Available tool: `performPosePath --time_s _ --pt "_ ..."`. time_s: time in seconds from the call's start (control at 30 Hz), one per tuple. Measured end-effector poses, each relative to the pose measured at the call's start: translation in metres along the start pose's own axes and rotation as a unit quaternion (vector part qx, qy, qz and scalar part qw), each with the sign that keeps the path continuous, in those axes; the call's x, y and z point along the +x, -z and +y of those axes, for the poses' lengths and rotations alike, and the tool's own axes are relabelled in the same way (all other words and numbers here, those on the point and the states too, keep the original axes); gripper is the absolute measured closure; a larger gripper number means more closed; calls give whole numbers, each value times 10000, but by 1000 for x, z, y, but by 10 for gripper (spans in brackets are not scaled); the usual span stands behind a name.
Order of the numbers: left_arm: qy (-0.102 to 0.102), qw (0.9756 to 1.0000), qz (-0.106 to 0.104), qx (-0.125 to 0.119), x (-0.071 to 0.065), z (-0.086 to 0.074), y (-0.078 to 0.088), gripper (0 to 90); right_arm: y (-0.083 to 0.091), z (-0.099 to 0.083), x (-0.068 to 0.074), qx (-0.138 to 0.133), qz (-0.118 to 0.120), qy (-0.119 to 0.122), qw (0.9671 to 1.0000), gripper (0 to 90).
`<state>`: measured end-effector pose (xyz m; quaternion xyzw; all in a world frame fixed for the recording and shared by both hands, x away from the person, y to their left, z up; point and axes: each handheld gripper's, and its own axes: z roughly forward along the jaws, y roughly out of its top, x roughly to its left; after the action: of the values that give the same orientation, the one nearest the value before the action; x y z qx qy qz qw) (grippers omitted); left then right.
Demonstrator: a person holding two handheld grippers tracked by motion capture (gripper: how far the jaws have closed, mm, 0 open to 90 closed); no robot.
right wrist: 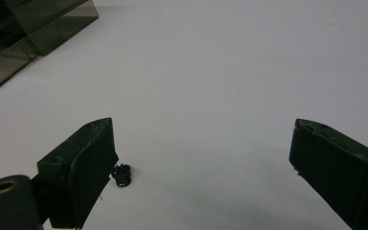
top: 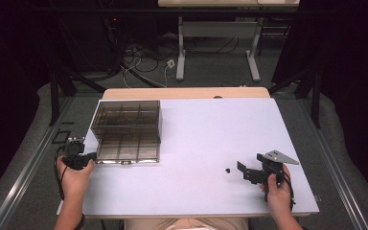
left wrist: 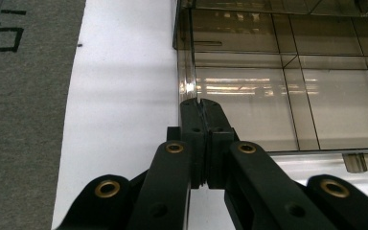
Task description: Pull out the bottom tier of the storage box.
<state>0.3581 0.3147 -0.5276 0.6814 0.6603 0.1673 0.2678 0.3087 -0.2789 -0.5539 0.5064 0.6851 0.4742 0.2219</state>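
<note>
A smoky see-through compartment box [top: 127, 129] stands at the table's left with its lid raised behind it. Its dividers show close up in the left gripper view, where the box [left wrist: 278, 96] lies just ahead. My left gripper [top: 90, 156] is shut, its tips [left wrist: 201, 101] against the front end of the box's left wall with nothing between them. A tiny black screw-like part [top: 227, 169] lies on the white sheet at the right. My right gripper [top: 250, 165] is open just right of it; in its own view the part [right wrist: 121, 174] sits beside the left jaw of the gripper [right wrist: 201, 139].
The white tabletop [top: 206, 124] is bare between box and small part. The box's corner [right wrist: 24, 33] shows far off in the right gripper view. Grey carpet [left wrist: 24, 120] borders the table's left edge. Beyond the table stand a desk frame [top: 218, 43] and floor cables.
</note>
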Motion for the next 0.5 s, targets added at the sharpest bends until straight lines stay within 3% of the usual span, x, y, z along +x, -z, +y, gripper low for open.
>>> performPosePath --time_s 0.5 --pt "64 10000 -39 -8 1 0 -1 889 1 0 0 -10 32 -11 10000 85"
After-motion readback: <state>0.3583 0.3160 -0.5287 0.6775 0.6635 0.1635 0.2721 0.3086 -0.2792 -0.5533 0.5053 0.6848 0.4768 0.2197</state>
